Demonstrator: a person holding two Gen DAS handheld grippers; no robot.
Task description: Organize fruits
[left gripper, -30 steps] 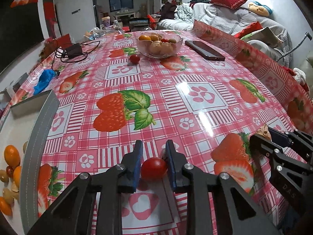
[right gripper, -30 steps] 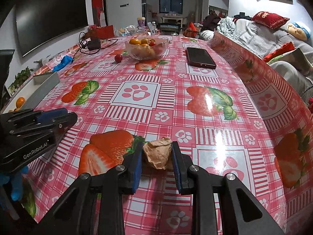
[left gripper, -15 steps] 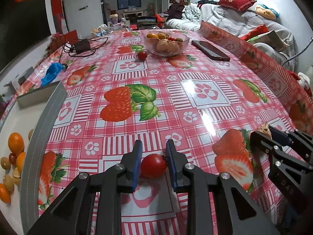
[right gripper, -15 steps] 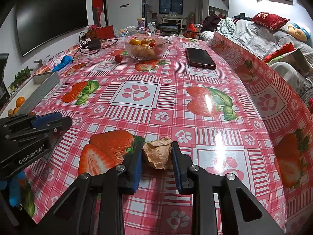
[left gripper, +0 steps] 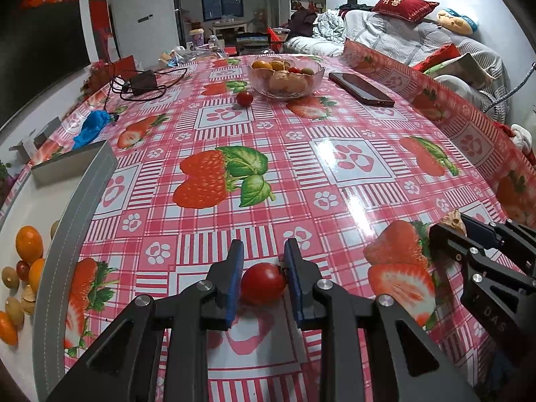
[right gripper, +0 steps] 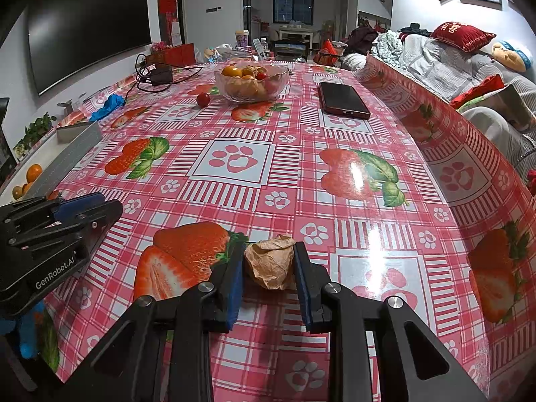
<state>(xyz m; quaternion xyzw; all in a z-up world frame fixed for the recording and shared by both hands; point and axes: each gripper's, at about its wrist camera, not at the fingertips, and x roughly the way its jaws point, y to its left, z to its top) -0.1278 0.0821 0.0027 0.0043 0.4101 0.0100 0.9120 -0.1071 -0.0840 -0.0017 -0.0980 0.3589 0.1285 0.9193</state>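
Observation:
A small red tomato [left gripper: 263,283] sits between the blue pads of my left gripper [left gripper: 263,261], which is shut on it just above the strawberry tablecloth [left gripper: 335,194]. My right gripper [right gripper: 269,254] is shut on a brown papery-husked fruit [right gripper: 271,264] near the table's front edge. Each gripper shows in the other's view: the right gripper [left gripper: 469,231] at the right, the left gripper [right gripper: 83,207] at the left. A glass bowl [left gripper: 286,77] of mixed fruit stands at the far side, with a loose tomato [left gripper: 244,98] beside it.
A grey-rimmed tray [left gripper: 67,234] at the left holds oranges [left gripper: 29,244] and several small fruits. A phone [left gripper: 361,88] lies right of the bowl. A charger with cable [left gripper: 142,80] and a blue cloth [left gripper: 92,127] lie at the far left. A sofa stands beyond the right edge.
The left gripper has drifted slightly with the tomato still in its grip. The right gripper has stayed in place on the husked fruit.

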